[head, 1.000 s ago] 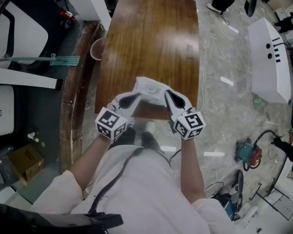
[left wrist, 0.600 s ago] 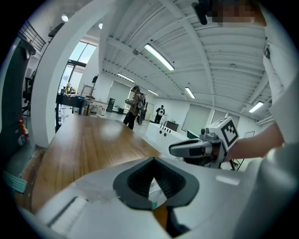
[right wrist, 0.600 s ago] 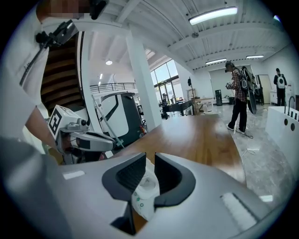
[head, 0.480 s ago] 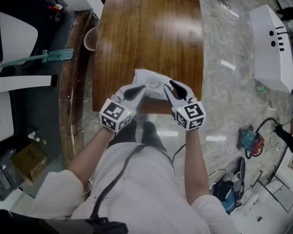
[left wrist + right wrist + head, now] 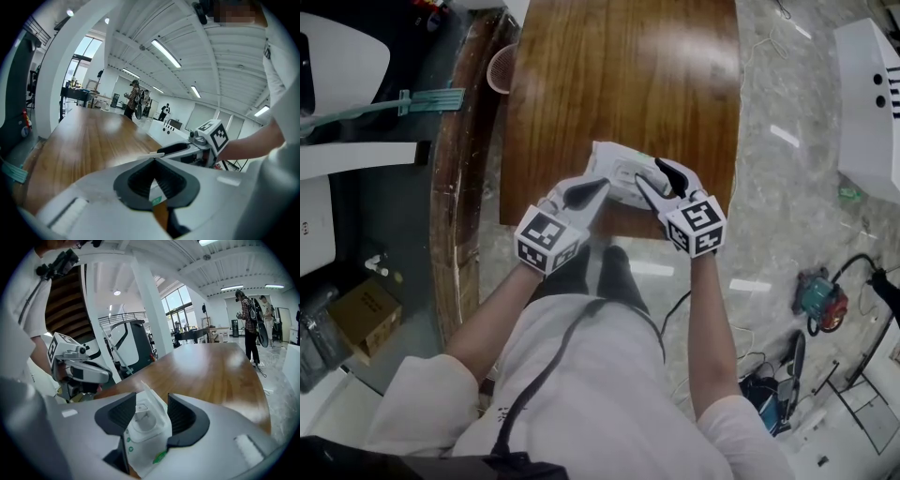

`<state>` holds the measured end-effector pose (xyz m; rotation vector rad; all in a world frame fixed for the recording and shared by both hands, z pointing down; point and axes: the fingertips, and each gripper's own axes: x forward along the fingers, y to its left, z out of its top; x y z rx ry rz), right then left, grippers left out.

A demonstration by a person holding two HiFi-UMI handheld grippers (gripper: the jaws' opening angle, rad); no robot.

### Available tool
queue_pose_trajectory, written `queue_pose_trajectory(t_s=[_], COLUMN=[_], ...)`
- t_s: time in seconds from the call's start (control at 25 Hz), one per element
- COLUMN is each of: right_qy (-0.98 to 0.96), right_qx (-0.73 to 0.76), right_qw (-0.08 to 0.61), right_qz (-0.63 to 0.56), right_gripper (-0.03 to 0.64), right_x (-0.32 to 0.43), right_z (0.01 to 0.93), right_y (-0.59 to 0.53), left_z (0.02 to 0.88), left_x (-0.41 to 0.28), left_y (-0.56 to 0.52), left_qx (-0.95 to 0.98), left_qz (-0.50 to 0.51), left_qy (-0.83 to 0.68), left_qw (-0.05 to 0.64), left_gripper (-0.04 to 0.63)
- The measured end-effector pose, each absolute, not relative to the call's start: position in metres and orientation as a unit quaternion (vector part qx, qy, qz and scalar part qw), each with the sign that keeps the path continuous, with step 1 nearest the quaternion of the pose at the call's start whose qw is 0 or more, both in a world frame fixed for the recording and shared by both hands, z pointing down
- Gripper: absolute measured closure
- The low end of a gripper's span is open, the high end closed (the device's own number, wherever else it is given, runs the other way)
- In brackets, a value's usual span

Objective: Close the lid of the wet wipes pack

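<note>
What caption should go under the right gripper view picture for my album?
Right tool, jaws just opened, straddles the wet wipes pack, whose lid stands up, with a wooden table beyond.

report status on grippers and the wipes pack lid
Left gripper shut on wet wipes pack end. Right gripper jaws just opened, pack between them. Lid up, not closed. Nothing blocking.

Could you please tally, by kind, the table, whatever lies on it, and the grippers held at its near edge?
table: 1
wet wipes pack: 1
grippers: 2, the left gripper and the right gripper
Total: 4
</note>
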<state>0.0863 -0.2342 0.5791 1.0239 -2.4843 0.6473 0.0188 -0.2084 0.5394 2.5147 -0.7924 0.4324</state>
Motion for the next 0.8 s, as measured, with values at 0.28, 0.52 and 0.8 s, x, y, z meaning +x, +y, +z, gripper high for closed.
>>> queue_pose_trajectory(t_s=[0.28, 0.52, 0.8], right_qy=[-0.892, -0.896, -0.898], right_qx=[0.343, 0.332, 0.325], right_qw=[0.188, 0.192, 0.193], right_qz=[0.228, 0.224, 0.226], right_gripper=[0.411, 0.411, 0.411], right_x=[0.079, 0.076, 0.073], right_z=[0.579, 0.578, 0.577], right_y=[-0.233, -0.230, -0.224], left_z=[0.541, 0.541, 0.538], left_x=[0.015, 0.015, 0.018], left_y=[-0.210, -0.209, -0.208], left_qx=[0.912, 0.912, 0.912], left_qz=[0.156, 0.155, 0.150], left_qy=[-0.298, -0.299, -0.299], left_qw=[0.236, 0.235, 0.236], left_gripper=[0.594, 0.594, 0.594])
